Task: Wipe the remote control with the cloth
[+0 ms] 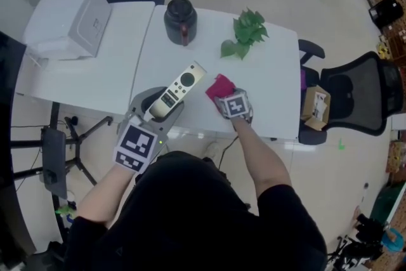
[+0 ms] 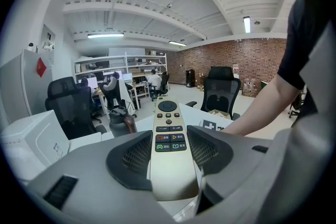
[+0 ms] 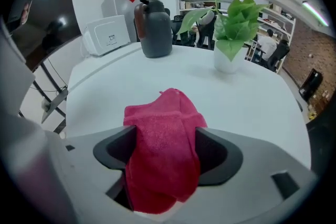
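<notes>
A cream remote control (image 1: pixel 179 91) with dark buttons is lifted above the white table (image 1: pixel 266 85) near its front edge. My left gripper (image 1: pixel 160 108) is shut on its lower end, and in the left gripper view the remote control (image 2: pixel 168 139) runs forward from between the jaws. To its right a crumpled red cloth (image 1: pixel 219 85) lies on the table. My right gripper (image 1: pixel 227 97) points steeply down at it. In the right gripper view the cloth (image 3: pixel 163 149) fills the gap between the wide-open jaws, which do not pinch it.
A dark jug (image 1: pixel 180 20) and a green potted plant (image 1: pixel 246 32) stand at the back of the table. A white box-shaped appliance (image 1: pixel 66 22) sits on the adjoining table to the left. A black office chair (image 1: pixel 355 95) and a cardboard box (image 1: pixel 315 108) are to the right.
</notes>
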### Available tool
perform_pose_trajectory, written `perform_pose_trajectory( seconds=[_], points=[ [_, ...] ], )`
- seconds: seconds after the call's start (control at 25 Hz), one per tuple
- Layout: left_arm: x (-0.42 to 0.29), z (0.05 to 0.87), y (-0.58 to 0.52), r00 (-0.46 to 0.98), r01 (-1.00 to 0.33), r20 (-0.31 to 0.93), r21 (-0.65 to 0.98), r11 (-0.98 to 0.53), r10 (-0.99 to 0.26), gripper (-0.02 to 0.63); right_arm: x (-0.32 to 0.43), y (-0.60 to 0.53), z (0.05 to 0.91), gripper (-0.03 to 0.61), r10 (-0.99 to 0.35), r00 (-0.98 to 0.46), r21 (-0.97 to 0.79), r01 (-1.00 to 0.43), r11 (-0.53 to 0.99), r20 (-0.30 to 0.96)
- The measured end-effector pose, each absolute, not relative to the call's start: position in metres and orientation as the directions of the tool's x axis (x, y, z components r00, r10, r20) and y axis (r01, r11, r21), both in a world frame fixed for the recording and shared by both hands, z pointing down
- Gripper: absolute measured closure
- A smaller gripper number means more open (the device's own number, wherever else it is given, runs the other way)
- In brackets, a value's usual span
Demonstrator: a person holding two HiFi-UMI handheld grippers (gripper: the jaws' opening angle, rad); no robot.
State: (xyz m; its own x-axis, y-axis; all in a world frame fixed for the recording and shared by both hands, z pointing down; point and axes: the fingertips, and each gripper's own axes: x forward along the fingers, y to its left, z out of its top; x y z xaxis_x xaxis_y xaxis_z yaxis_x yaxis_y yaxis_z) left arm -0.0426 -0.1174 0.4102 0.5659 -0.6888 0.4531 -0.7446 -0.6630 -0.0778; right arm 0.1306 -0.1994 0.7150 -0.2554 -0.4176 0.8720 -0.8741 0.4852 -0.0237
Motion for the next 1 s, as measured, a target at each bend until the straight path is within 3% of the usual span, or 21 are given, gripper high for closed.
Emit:
perform_pose_trajectory(
  seconds=[0.16,0.32,0.48,1.0],
  points=[
    [-0.043,0.409,-0.116,0.566,-0.746,0.45,-0.077,-0.661,-0.691,0.403,0.133,-0.2,0.715,0.233,-0.417,-0.265,-0.037,-0.877,0.48,0.87],
    [-0.042,0.41,-0.115,0.568,-0.743,0.447,-0.082,-0.664,-0.691,0.403,0.13,-0.194,0.714,0.369,-0.398,-0.294,-0.09,-0.885,0.457,0.869],
    [-0.041,0.41,-0.113,0.571,-0.743,0.441,-0.081,-0.664,-0.693,0.403,0.128,-0.191,0.704,0.455,-0.429,-0.298,-0.084,-0.889,0.449,0.853],
    [-0.045,0.417,-0.131,0.532,-0.751,0.415,-0.172,-0.637,-0.739,0.403,0.106,-0.168,0.549,0.476,-0.677,-0.484,-0.125,-0.853,0.507,0.554]
  ],
)
